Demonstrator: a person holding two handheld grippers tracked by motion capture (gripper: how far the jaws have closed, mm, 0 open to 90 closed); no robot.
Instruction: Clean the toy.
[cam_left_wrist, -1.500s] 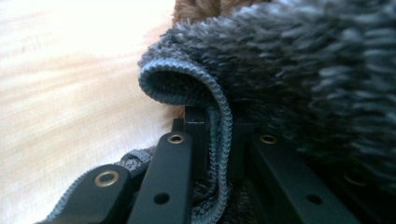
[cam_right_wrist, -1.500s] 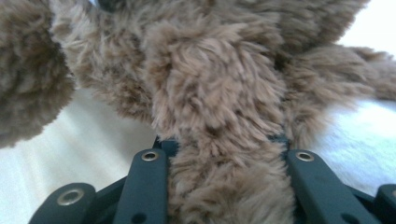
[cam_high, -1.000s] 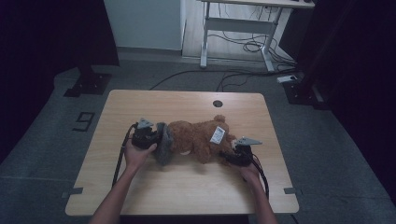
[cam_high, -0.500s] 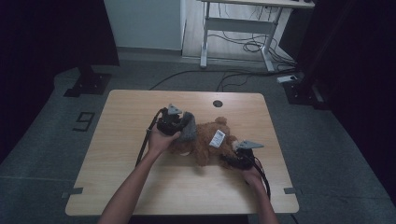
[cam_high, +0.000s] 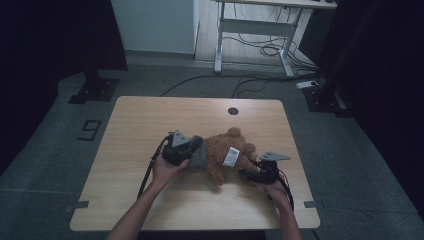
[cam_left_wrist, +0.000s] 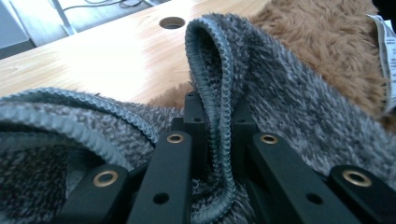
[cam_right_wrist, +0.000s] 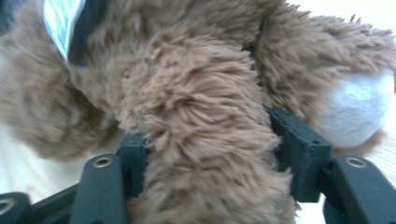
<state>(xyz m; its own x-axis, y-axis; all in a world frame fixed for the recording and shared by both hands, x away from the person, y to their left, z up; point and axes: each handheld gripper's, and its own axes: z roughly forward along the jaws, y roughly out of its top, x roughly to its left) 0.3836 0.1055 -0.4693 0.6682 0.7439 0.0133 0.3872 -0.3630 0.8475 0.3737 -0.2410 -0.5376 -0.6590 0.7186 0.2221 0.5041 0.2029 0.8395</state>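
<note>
Teddy bear (cam_high: 227, 155) on counter (cam_high: 150, 120): left gripper (cam_high: 186, 152) clamps its grey garment (cam_high: 196, 156); right gripper (cam_high: 250, 174), jaws just widened, straddles a leg (cam_right_wrist: 201, 140); hole (cam_high: 232, 110) beyond.

Wooden table (cam_high: 145, 120) with grommet hole (cam_high: 232, 110).

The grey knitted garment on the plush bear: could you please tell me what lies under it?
Under the grey knitted garment lies the brown plush bear; its fur shows beside the hem, which the left gripper pinches. The part of the bear inside the garment is covered.
</note>
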